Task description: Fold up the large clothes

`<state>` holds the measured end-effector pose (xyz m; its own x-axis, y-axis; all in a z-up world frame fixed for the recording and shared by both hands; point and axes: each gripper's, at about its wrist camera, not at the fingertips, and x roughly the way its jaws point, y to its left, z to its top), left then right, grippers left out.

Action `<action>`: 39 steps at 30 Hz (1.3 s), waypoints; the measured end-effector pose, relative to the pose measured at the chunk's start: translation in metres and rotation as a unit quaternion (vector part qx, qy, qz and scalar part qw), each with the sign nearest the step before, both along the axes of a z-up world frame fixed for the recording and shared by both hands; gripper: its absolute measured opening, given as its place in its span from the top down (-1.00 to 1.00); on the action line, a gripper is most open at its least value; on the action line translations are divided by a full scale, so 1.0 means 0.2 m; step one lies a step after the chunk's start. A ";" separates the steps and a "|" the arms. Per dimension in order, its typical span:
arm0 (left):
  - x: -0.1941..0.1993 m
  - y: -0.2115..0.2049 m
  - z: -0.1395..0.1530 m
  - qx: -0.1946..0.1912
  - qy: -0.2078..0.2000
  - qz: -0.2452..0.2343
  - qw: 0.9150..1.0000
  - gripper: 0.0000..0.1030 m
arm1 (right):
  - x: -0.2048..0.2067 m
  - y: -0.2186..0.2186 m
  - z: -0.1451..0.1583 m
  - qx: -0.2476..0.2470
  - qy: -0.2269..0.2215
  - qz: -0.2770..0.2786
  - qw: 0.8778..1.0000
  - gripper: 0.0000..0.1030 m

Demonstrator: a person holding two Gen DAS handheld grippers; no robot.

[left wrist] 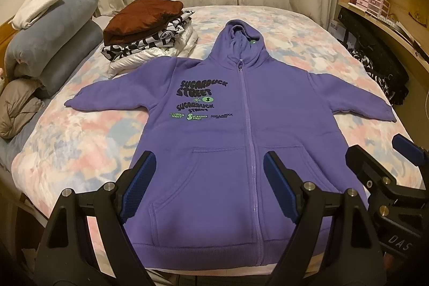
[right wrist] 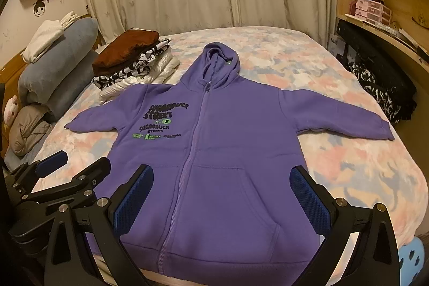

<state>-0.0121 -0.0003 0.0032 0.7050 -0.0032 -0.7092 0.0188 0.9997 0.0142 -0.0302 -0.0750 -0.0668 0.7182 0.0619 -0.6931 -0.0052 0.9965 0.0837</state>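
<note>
Two grippers hover apart-jawed, empty, over the hem: left gripper (left wrist: 209,173), then right gripper (right wrist: 221,184). Purple zip hoodie (left wrist: 241,125) lies flat, front up, sleeves spread, on floral bedspread (left wrist: 80,146); stack of folded clothes (left wrist: 150,36) sits far left, possibly touching the sleeve.

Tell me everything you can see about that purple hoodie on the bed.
The purple hoodie looks like soft fleece. It lies flat and face up on the floral bedspread, zipped shut, sleeves spread wide, hood pointing toward the curtains. Black and green lettering marks one chest side; two front pockets sit above a ribbed hem. Nothing grips it.
</note>
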 end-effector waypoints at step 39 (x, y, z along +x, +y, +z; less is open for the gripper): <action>0.13 0.01 -0.10 -0.019 0.023 -0.012 0.999 -0.57 | 0.08 -0.07 -0.07 0.010 0.014 0.008 1.000 -0.99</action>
